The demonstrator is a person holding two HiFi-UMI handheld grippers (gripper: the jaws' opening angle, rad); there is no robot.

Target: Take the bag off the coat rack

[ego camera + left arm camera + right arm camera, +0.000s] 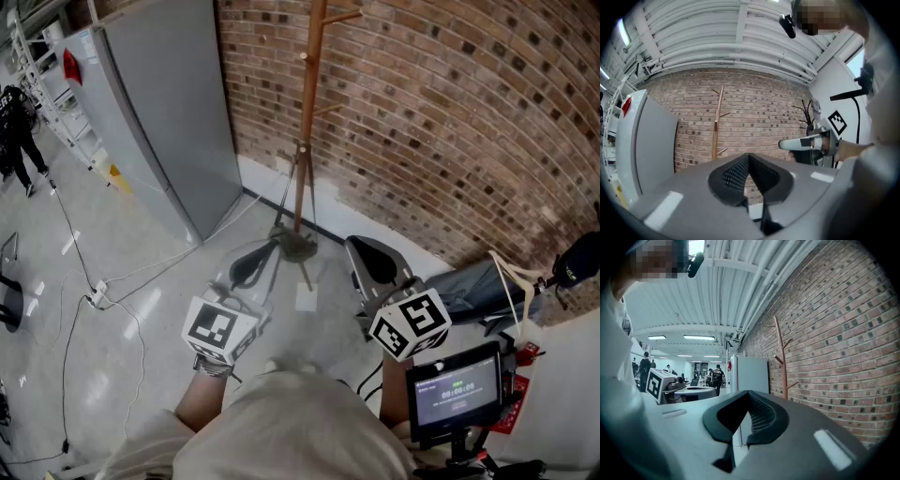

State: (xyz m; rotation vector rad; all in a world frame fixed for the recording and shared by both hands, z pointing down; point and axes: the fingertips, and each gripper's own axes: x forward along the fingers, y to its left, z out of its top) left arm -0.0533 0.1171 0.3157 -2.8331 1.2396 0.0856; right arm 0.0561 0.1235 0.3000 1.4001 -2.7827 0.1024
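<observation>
Both grippers are pressed together on nothing: left gripper [749,159] at 7 o'clock in the head view, right gripper [747,400] at 5. The rack [307,112] stands at 12, well apart, and its pegs [725,114] show bare, with no bag on them. A grey bundle [473,286] with pale straps lies at 3; whether it is the bag, I cannot tell. Best to find the bag first, spread the jaws before reaching, then lift its strap up over the peg.
</observation>
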